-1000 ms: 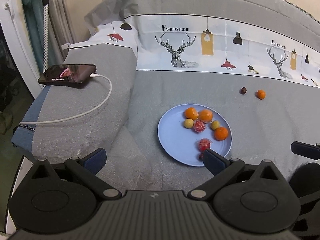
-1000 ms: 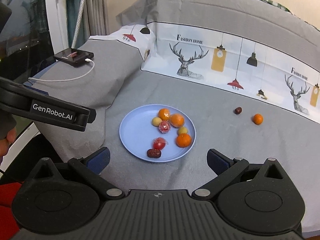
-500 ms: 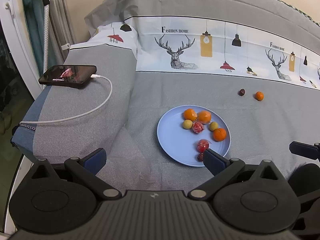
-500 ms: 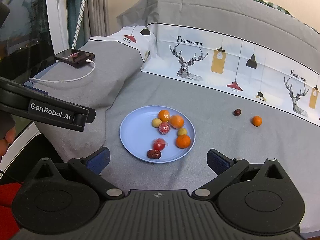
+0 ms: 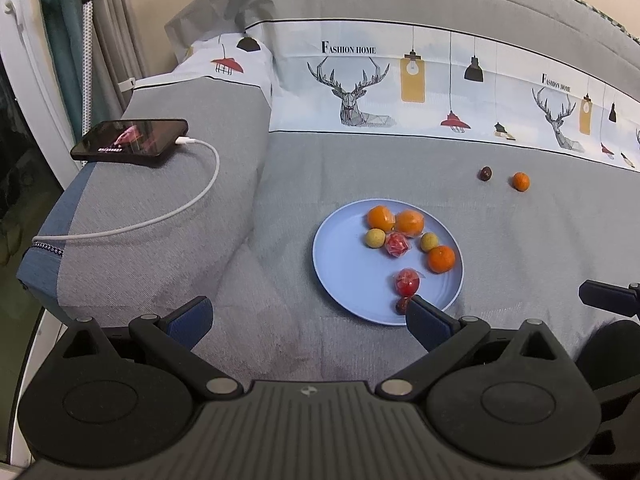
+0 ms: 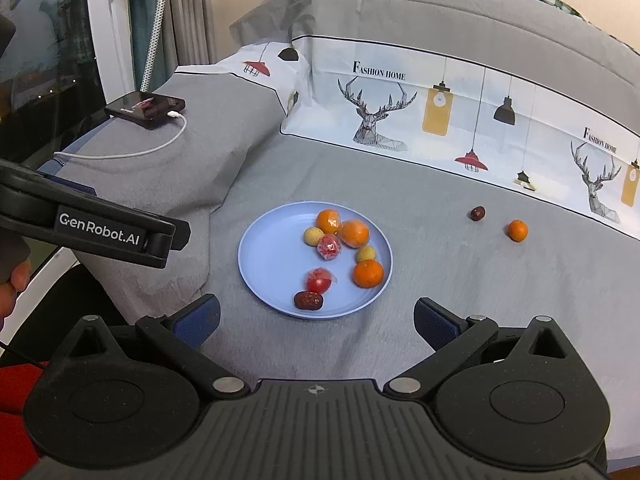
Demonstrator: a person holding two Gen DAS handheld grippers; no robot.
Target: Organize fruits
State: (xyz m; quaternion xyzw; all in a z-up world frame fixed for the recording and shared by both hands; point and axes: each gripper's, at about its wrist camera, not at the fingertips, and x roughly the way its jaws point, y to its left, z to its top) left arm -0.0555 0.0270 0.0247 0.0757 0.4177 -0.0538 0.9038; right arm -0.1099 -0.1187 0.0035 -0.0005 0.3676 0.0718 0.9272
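Note:
A light blue plate [image 5: 344,264] [image 6: 268,256] lies on the grey bed cover. It holds three oranges, two small yellow fruits, two red wrapped fruits and a dark red date [image 6: 308,300]. A loose orange [image 5: 521,181] [image 6: 518,230] and a loose dark date [image 5: 485,173] [image 6: 477,213] lie on the cover beyond the plate to the right. My left gripper [image 5: 308,316] is open and empty, near the plate's front edge. My right gripper [image 6: 316,318] is open and empty, just in front of the plate.
A black phone [image 5: 130,142] [image 6: 145,106] with a white charging cable [image 5: 160,216] lies on the raised grey cushion at the left. A patterned pillow band [image 5: 420,84] runs along the back. The left gripper's body [image 6: 100,228] crosses the right wrist view at the left.
Both views have drifted slightly; the plate and fruits sit a little farther away. Nothing was taken hold of or let go.

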